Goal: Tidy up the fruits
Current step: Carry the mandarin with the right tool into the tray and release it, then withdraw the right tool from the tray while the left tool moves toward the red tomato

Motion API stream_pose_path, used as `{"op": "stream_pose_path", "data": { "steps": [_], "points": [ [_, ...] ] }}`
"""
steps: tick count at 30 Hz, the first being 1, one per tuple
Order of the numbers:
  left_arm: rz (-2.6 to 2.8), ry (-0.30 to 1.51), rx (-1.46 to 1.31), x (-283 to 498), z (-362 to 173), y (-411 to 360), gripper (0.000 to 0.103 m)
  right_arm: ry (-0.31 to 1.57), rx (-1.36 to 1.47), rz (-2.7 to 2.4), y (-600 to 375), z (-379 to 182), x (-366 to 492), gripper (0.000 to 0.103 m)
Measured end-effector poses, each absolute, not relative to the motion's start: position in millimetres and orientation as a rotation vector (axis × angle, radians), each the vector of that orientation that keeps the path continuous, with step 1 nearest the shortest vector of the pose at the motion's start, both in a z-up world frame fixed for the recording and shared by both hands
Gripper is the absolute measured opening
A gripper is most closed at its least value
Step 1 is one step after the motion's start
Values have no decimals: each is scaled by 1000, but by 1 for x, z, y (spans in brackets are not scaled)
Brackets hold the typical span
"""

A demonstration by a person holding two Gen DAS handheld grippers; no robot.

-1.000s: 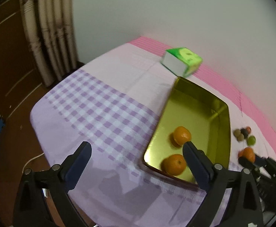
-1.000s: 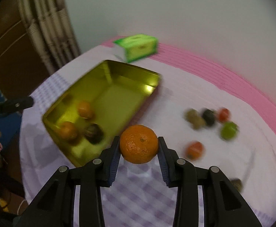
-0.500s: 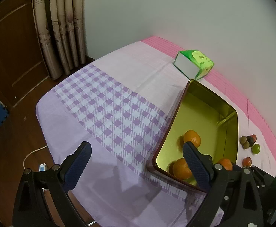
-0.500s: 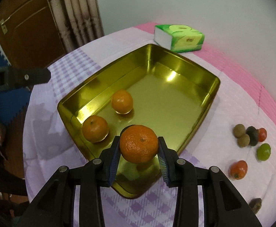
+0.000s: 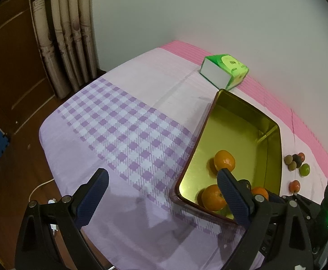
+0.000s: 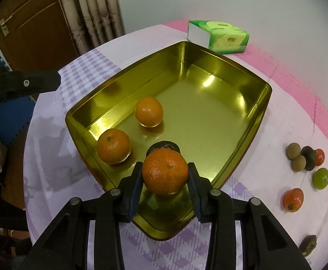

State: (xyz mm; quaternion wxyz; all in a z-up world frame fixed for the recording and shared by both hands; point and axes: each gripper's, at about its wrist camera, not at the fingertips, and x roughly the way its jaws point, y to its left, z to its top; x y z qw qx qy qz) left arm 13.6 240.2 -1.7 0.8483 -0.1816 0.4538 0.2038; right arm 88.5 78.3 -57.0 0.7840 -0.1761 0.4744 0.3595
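**Third mandarin poised over the gold tin**

The right gripper (image 6: 165,175) pinches a mandarin (image 6: 165,171) between its two blue pads, one on either flank of the fruit; it hangs over the near corner of the gold tin tray (image 6: 261,112), inside the rim and above the floor. The left gripper (image 5: 164,196) is spread wide with nothing between its fingers, held over the purple checked tablecloth (image 5: 127,135) just beside the tray's long wall.

Two more mandarins already sit in the tray: one near the left wall (image 6: 114,146), one farther in (image 6: 149,111); a dark round thing lies on the floor directly beyond the held fruit, too hidden to name.

The step in hand looks like the release; it would go best if the fruit is lowered close to the floor before the pads part, since a round fruit dropped on smooth metal will likely roll; aiming at the bare right half keeps it off its neighbours.

The far half of the tray is open; the near rim sits just under the gripper, so withdrawing upward seems safest. On the cloth to the right, well apart, wait a small orange fruit (image 6: 293,199), a green one (image 6: 320,178) and a brownish cluster (image 6: 299,157); a green tissue pack (image 6: 218,36) lies just beyond the tray's far corner.
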Motion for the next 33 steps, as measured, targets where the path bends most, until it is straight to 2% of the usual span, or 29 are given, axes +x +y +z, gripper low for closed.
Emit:
{"op": "stream_pose_path", "data": {
  "steps": [6,8,10,14,18,23,33],
  "points": [
    [422,962,-366,15,-2,237,95,1030,-340,808,78,-56,86,42],
    [422,961,-366,15,-2,237,95,1015,-329,820,77,-52,83,49],
    [422,964,-365,15,-3,237,95,993,-315,833,74,-46,80,61],
    [422,966,-359,15,-4,236,95,940,-257,819,57,-30,79,62],
    [424,965,-344,15,-4,234,95,882,-200,742,18,-17,83,75],
    [428,957,-279,17,0,224,95,853,-125,527,-56,-20,103,82],
    [254,919,19,27,8,137,95,855,-48,158,-191,-57,131,85]
  ]
}}
